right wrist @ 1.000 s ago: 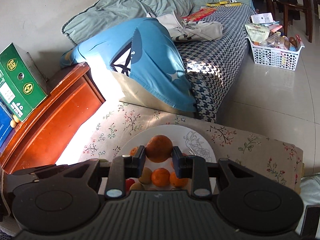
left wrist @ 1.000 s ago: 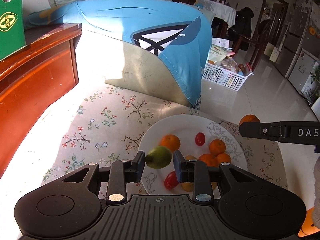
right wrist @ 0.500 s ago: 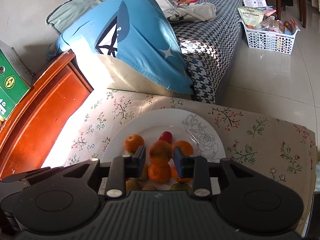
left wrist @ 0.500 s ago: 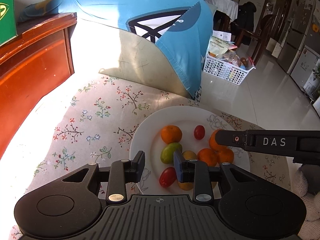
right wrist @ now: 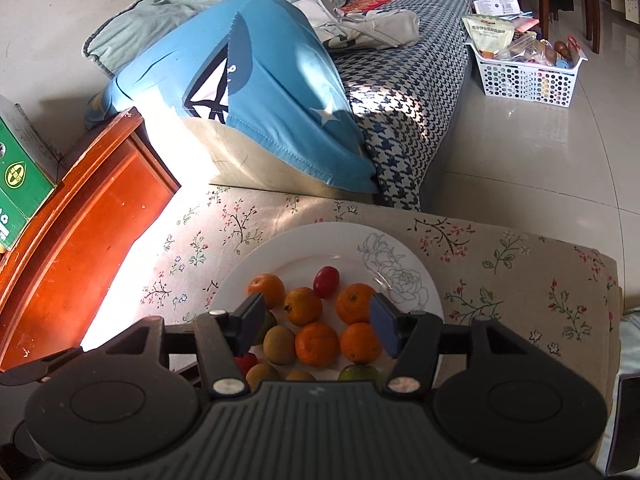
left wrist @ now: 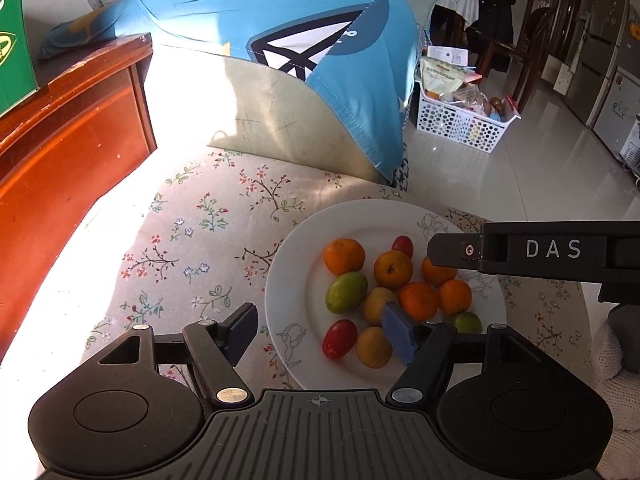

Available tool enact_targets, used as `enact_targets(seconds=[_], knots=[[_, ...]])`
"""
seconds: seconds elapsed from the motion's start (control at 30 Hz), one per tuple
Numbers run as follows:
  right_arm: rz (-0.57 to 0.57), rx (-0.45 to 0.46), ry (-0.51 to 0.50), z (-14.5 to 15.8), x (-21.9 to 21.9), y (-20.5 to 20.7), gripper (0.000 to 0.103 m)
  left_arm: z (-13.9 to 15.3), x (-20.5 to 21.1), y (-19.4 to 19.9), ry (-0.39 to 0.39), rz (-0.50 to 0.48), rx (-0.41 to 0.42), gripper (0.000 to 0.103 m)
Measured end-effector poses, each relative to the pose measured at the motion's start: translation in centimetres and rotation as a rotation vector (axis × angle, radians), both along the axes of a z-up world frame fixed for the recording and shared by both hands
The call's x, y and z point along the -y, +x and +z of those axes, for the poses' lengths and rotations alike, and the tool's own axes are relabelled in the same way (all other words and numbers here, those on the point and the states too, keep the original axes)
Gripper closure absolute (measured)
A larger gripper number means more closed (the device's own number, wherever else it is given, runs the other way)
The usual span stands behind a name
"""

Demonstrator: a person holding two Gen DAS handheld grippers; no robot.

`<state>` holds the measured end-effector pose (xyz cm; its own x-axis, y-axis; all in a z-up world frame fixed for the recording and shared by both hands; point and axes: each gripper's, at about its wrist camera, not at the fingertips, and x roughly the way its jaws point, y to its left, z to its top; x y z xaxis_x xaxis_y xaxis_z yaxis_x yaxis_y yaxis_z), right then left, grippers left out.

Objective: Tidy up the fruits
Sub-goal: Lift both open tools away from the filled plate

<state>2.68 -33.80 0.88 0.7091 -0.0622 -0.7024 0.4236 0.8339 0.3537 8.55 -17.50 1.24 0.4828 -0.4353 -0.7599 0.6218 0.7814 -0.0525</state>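
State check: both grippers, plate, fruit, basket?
left gripper: jaws open, empty
right gripper: jaws open, empty
white plate: on floral cloth, holding fruit
green fruit: resting loose on plate
oranges: clustered on plate
white basket: on floor, full

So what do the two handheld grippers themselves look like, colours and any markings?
Both are matte black plastic with a ribbed central plate, round side housings and silver pivot screws. The left gripper and right gripper have dark blue finger pads. White DAS lettering marks the right one's side.
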Motion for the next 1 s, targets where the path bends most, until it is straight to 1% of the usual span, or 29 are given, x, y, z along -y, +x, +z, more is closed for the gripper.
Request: enact_targets(seconds=[0.07, 0.13, 0.27, 0.43, 0.53, 0.63, 0.83, 1.0], knots=[[-0.011, -0.005, -0.004, 0.3, 0.0, -0.2, 0.036, 0.0, -0.1, 0.0, 0.010, 0.011, -0.003, 0.029], [-0.016, -0.004, -0.005, 0.6, 0.0, -0.4, 0.035, 0.1, -0.1, -0.2, 0.018, 0.018, -0.001, 0.028], [-0.032, -0.026, -0.017, 1.3, -0.3, -0.7, 0.029, 0.5, -0.2, -0.6, 0.038, 0.033, 0.003, 0.024], [-0.047, -0.052, -0.072, 2.2, -1.1, -1.0, 0.024, 1.2, -0.6, -1.1, 0.064, 0.055, 0.005, 0.023], [-0.056, -0.048, -0.098, 2.7, -1.5, -1.7, 0.022, 1.8, -0.9, -1.4, 0.077, 0.070, 0.013, 0.021], [-0.072, -0.051, -0.105, 3.1, -1.6, -2.6, 0.017, 2.3, -1.4, -1.7, 0.088, 0.094, 0.020, 0.014], [-0.102, -0.079, -0.104, 3.0, -1.8, -4.2, 0.015, 3.2, -2.3, -2.9, 0.105, 0.121, 0.012, 0.013], [-0.117, -0.120, -0.138, 2.5, -2.4, -5.5, 0.012, 3.6, -3.1, -4.0, 0.117, 0.147, 0.008, 0.011]])
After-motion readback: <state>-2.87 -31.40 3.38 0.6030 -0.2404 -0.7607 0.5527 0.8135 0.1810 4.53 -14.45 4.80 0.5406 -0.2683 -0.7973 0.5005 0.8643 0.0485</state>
